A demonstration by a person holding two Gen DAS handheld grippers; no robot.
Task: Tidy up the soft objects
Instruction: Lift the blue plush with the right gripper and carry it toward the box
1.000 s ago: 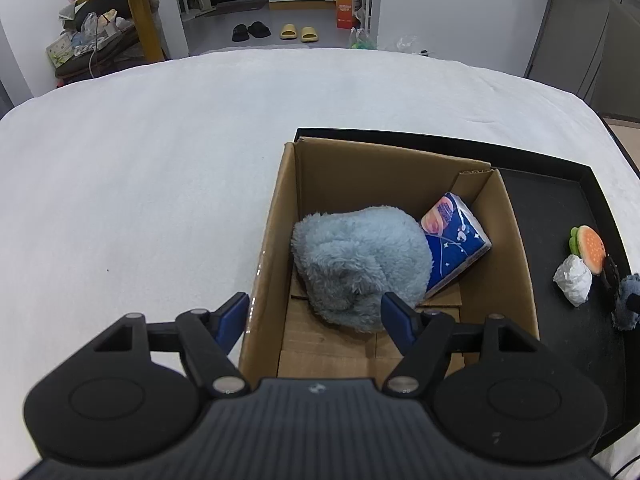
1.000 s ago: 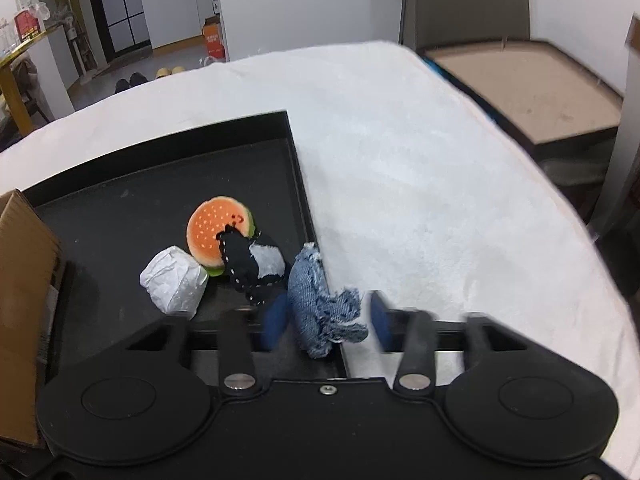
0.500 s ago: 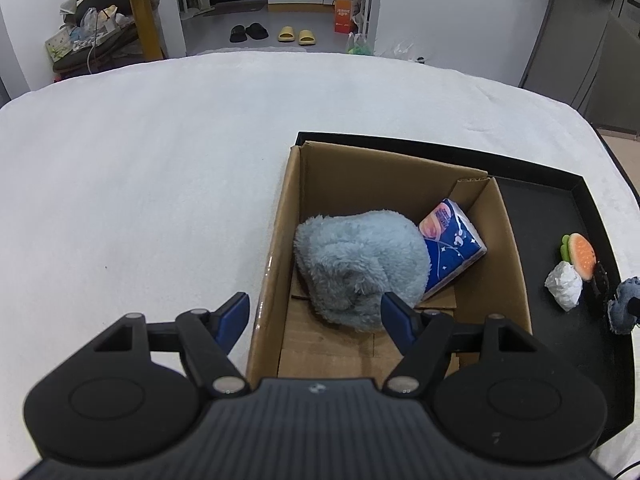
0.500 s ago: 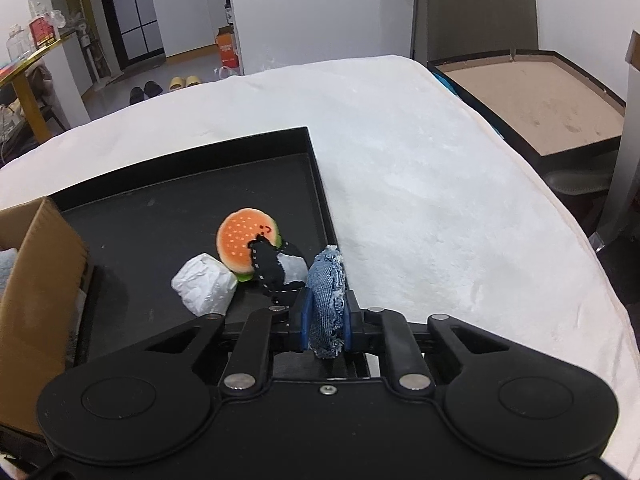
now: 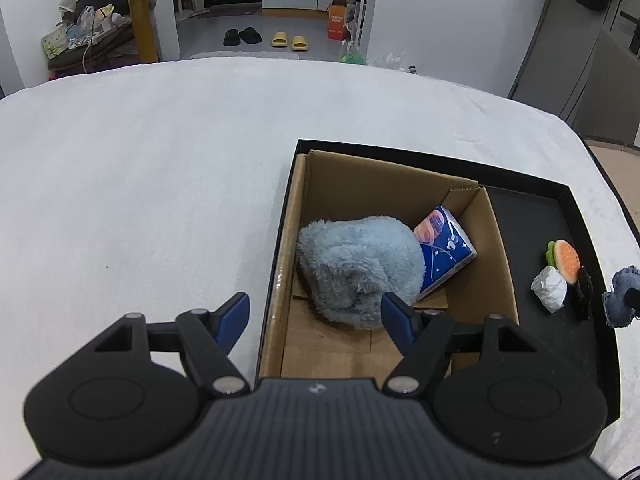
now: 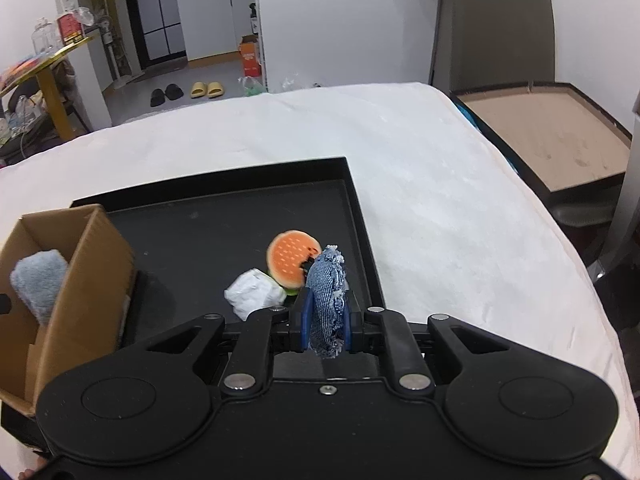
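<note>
- The white fuzzy surface (image 5: 140, 184) takes up most of both views, pretty much bare on the left half.
- A black tray (image 6: 208, 232) sits on it, with a cardboard box (image 5: 400, 184) parked in its left end.
- Inside the box there's a big fluffy grey-blue plush (image 5: 356, 268), and a blue tissue pack (image 5: 448, 252) leaning against the plush's right side, near the box's right wall.
- The left hand-held gripper (image 5: 316, 316) hangs over the near left corner of the box, fingers spread wide with nothing in them; one finger sits outside the box wall, the other over the plush.
- The right hand-held gripper (image 6: 326, 320) is clenched on a frayed denim piece (image 6: 328, 292), held on edge above the tray's right side.
- Just behind the denim: an orange burger toy (image 6: 290, 254), and a crumpled white wad (image 6: 254, 294) touching it on the left.
- Small black fabric bit (image 5: 582, 292) beside the burger, hard to make out.
</note>
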